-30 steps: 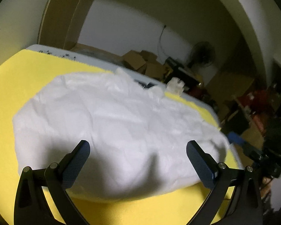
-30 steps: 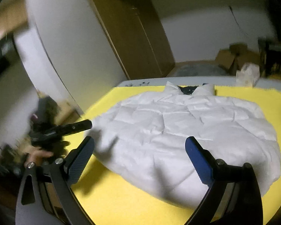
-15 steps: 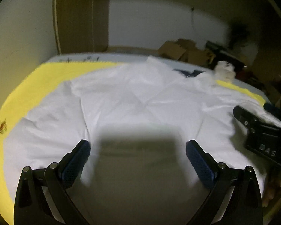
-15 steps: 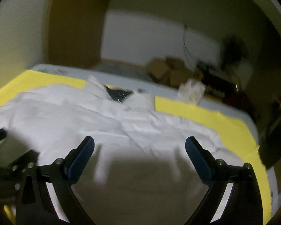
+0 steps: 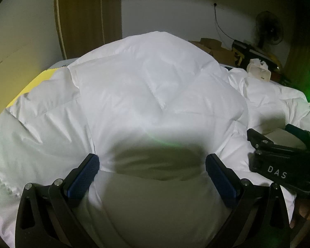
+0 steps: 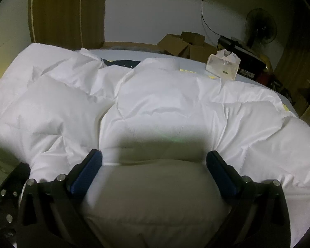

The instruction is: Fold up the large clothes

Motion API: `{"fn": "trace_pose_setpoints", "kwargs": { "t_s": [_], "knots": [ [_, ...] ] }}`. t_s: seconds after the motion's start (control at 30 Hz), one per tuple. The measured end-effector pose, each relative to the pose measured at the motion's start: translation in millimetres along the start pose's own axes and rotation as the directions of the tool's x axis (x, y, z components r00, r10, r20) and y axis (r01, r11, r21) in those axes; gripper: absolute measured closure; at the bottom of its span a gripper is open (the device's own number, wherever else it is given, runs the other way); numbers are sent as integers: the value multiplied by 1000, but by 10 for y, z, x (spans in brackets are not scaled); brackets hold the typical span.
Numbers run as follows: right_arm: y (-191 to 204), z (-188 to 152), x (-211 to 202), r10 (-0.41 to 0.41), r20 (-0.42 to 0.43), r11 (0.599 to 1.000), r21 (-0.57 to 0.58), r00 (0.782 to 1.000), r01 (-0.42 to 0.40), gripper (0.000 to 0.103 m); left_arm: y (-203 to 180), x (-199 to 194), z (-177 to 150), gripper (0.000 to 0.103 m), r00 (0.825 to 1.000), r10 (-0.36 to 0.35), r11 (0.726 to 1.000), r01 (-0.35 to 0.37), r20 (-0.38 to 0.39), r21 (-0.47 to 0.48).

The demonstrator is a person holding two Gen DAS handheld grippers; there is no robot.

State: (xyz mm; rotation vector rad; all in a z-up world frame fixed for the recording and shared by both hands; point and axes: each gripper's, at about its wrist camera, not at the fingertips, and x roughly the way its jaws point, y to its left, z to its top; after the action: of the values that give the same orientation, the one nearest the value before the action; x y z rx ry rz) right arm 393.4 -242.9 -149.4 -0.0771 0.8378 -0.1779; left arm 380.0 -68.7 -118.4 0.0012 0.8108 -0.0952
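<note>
white puffer jacket point(image 5: 155, 95): soft, puffy, slippery, light | hold: near hem | left gripper point(image 5: 153, 172), right gripper point(image 6: 154, 168): jaws apart, astride padding

The right hand-held gripper point(image 6: 154, 165) is sitting low over the white puffy jacket point(image 6: 165, 111), its blue-padded fingers point(image 6: 86, 170) spread wide with a quilted bulge of fabric swelling up between them. The gripper's shadow is falling across that bulge. The jacket is sprawling across nearly the whole worktop point(image 6: 258, 83), its dark-lined collar point(image 6: 122, 63) lying at the far edge. Just beyond it, a clear tissue pack point(image 6: 223, 65) is standing upright. Cardboard boxes point(image 6: 181, 46) are piling up against the back wall, and a standing fan point(image 6: 260, 28) is lurking in the dim right corner.
</note>
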Motion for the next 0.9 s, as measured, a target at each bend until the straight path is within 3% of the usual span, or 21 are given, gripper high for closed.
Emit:
{"fn": "trace_pose_setpoints", "kwargs": {
  "t_s": [0.23, 0.3, 0.4, 0.47, 0.57, 0.67, 0.73, 0.9],
  "knots": [
    [-24, 52, 28, 19, -27, 1000, 7, 999, -18, 1, 168, -165, 58, 0, 999, -40, 998, 39, -12, -51],
    [-177, 113, -136, 14, -12, 996, 84, 1000, -13, 1, 287, -394, 156, 0, 998, -26, 997, 30, 56, -69],
    [-328, 278, -498, 21, 98, 986, 163, 995, -36, 1, 463, -658, 436, 0, 978, 92, 995, -82, 187, -62],
    [-286, 488, -576, -54, 123, 991, 128, 991, 38, 0, 626, -577, 606, 0, 977, 121, 990, -107, 173, -93],
    [-143, 669, -274, -118, 57, 992, 51, 991, 115, 0, 752, -260, 601, 0, 985, 141, 987, -132, 102, -89],
    [-52, 612, 134, -108, -27, 993, 46, 994, 109, 0, 819, 59, 422, 0, 989, 148, 986, -145, 27, -85],
    [-45, 509, 337, -98, -66, 993, 59, 993, 102, 0, 858, 100, 360, 0, 991, 126, 985, -120, 40, -122],
    [3, 425, 442, -130, -38, 989, 59, 991, 132, 0, 858, 164, 286, 0, 988, 133, 983, -121, 77, -138]
  ]
}}
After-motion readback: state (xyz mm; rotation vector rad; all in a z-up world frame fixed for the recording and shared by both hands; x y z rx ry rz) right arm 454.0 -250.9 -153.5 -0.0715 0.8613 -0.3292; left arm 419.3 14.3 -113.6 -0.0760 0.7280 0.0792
